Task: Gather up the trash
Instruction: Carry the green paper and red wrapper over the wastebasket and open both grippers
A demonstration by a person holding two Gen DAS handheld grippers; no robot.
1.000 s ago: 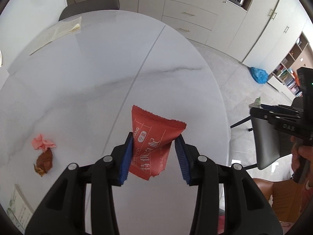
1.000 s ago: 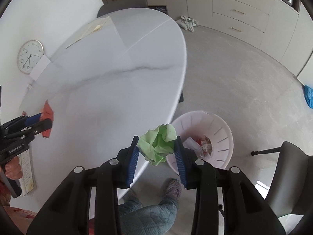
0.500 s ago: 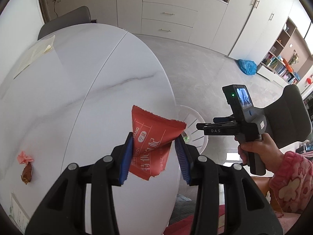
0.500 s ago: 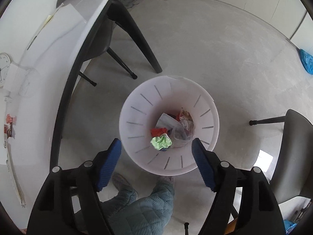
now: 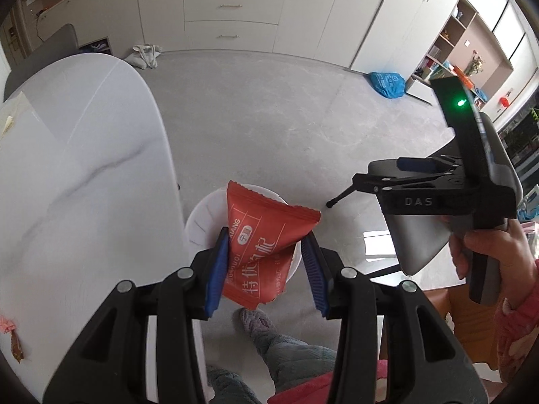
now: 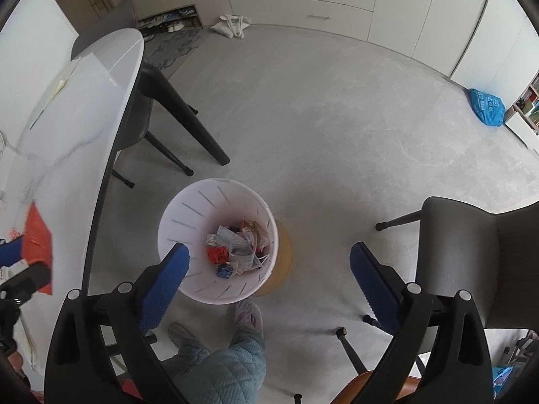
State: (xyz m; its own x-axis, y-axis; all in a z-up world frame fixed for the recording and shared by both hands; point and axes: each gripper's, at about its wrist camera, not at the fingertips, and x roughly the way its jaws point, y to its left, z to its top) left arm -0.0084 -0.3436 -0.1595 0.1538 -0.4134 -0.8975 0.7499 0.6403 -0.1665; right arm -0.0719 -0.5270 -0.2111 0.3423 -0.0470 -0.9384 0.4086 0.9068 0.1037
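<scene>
My left gripper (image 5: pixel 266 259) is shut on a red snack wrapper (image 5: pixel 261 245), held just past the table edge above the white slotted trash bin (image 5: pixel 202 222). In the right wrist view that wrapper (image 6: pixel 37 239) shows at the far left. My right gripper (image 6: pixel 269 266) hangs over the floor with its jaws opening wide and nothing between them. Below it the bin (image 6: pixel 188 215) holds crumpled papers and wrappers (image 6: pixel 235 245). The green wad is not visible. A pink scrap (image 5: pixel 6 325) and a brown wrapper (image 5: pixel 15 348) lie on the white marble table (image 5: pixel 84 202).
A grey chair (image 6: pixel 471 252) stands right of the bin, and black table legs (image 6: pixel 188 118) to its left. The person's slippered feet (image 6: pixel 249 316) are just before the bin. A blue bag (image 6: pixel 486 107) lies on the far floor. Papers (image 5: pixel 6 121) rest on the table's far side.
My right gripper swung off the table over the bin, opened and dropped the green wad into it. My left gripper carried the red wrapper rightward from over the table to its edge above the bin.
</scene>
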